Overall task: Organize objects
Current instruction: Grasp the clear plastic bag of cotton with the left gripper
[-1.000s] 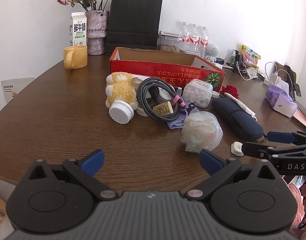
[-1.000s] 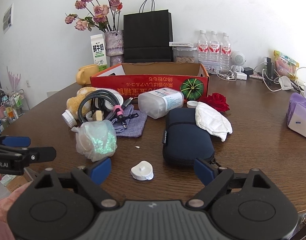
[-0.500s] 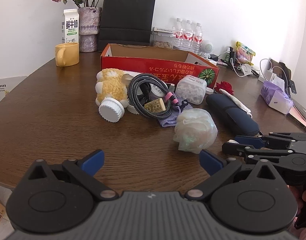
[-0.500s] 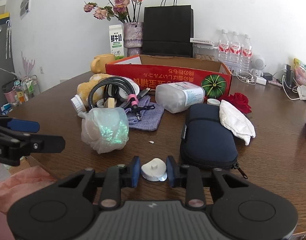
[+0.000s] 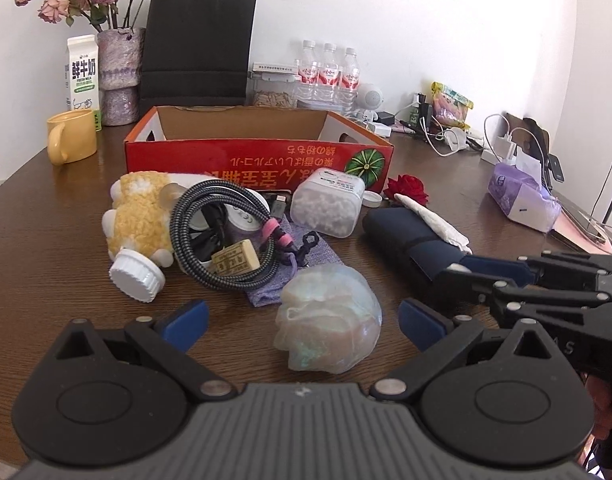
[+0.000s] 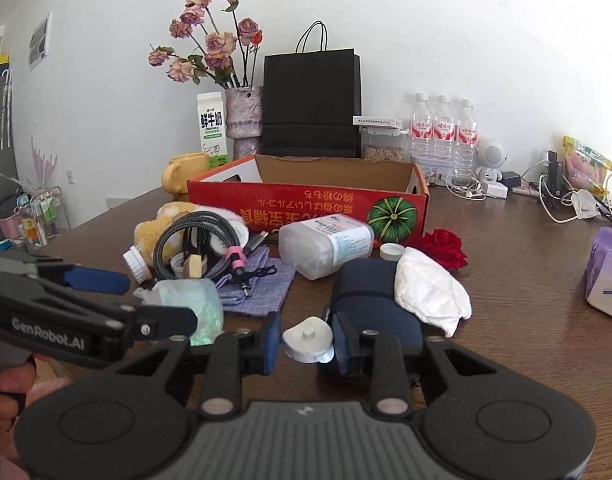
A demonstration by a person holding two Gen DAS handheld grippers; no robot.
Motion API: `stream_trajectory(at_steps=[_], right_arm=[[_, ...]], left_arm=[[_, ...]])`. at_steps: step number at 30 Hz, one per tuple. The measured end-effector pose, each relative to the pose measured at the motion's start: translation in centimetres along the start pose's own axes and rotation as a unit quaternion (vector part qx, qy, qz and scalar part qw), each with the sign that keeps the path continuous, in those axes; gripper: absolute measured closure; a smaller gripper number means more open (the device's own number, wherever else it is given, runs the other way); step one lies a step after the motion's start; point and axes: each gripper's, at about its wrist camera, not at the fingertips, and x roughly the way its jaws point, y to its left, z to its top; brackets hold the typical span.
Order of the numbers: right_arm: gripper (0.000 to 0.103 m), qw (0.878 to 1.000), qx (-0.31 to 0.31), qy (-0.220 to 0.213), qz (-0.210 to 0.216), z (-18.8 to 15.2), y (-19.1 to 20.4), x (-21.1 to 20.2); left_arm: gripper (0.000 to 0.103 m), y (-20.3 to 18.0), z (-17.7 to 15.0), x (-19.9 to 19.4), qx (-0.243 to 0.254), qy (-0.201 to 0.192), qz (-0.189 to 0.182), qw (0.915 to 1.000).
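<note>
My right gripper [image 6: 304, 341] is shut on a small white plastic cap [image 6: 307, 334], held just in front of a navy zip pouch [image 6: 369, 292]. My left gripper [image 5: 302, 320] is open, and an iridescent bagged puff [image 5: 329, 316] sits on the table just ahead of its blue fingertips [image 5: 186, 318]. In the left wrist view the right gripper [image 5: 481, 276] reaches in from the right, over the navy pouch [image 5: 401, 236]. An open, empty-looking red cardboard box [image 5: 258, 160] stands behind a pile: a coiled cable [image 5: 222, 240], a yellow plush [image 5: 138, 216] and a clear jar [image 5: 329, 208].
A white mask [image 6: 429, 292], a red rose [image 6: 443, 246] and a purple cloth pouch [image 6: 262, 280] lie near the box. A yellow mug [image 5: 70, 138], a milk carton [image 5: 82, 72], a vase, a black bag [image 5: 198, 48] and water bottles [image 5: 327, 74] line the back. A tissue pack [image 5: 521, 196] and chargers sit at the right.
My right gripper closed on the white cap, which had lain loose on the table, and keeps hold of it. My left gripper moved forward toward the puff.
</note>
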Motion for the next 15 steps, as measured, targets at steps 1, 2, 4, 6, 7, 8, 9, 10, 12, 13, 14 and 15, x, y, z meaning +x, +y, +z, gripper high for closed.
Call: stream_trajectory(at_steps=[1, 2, 4, 6, 7, 8, 9, 10, 12, 13, 14, 15], right_arm=[[0.076, 1.000, 0.001, -0.003, -0.003, 0.2, -0.2, 0.0], [0.076, 1.000, 0.002, -0.005, -0.005, 0.3, -0.4, 0.0], [0.076, 1.000, 0.002, -0.009, -0.007, 0.5, -0.6, 0.0], [0.076, 1.000, 0.002, -0.012, -0.008, 0.7, -0.7, 0.1], [0.076, 1.000, 0.002, -0.013, -0.008, 0.8, -0.7, 0.2], [0.076, 1.000, 0.001, -0.013, -0.007, 0.8, -0.7, 0.3], [0.076, 1.000, 0.002, -0.013, -0.007, 0.9, -0.7, 0.4], [0.076, 1.000, 0.002, -0.013, -0.005, 0.9, -0.6, 0.4], [0.076, 1.000, 0.001, -0.014, -0.003, 0.9, -0.5, 0.5], [0.076, 1.000, 0.000, -0.014, -0.002, 0.9, -0.4, 0.5], [0.076, 1.000, 0.000, -0.014, -0.001, 0.9, -0.4, 0.6], [0.076, 1.000, 0.000, -0.013, -0.001, 0.9, -0.3, 0.7]], left_arm=[[0.000, -0.2, 0.0, 0.5, 0.002, 0.004, 0.002, 1.0000], [0.000, -0.3, 0.0, 0.9, 0.002, 0.006, 0.006, 1.0000], [0.001, -0.4, -0.2, 1.4, 0.002, 0.006, 0.010, 0.9999], [0.010, -0.5, -0.3, 1.6, 0.004, 0.006, 0.006, 1.0000], [0.022, -0.5, -0.3, 1.7, 0.006, 0.005, 0.001, 1.0000], [0.029, -0.6, -0.4, 1.9, 0.005, 0.006, -0.005, 1.0000], [0.050, -0.6, -0.4, 2.1, 0.004, 0.008, -0.013, 0.9999], [0.056, -0.5, -0.5, 2.3, 0.001, 0.010, -0.019, 0.9998], [0.059, -0.5, -0.5, 2.2, -0.001, 0.006, -0.018, 0.9998], [0.060, -0.5, -0.5, 2.0, 0.000, 0.002, -0.019, 0.9998], [0.060, -0.6, -0.5, 1.9, 0.001, -0.002, -0.019, 0.9998], [0.060, -0.6, -0.4, 1.7, 0.001, -0.004, -0.016, 0.9999]])
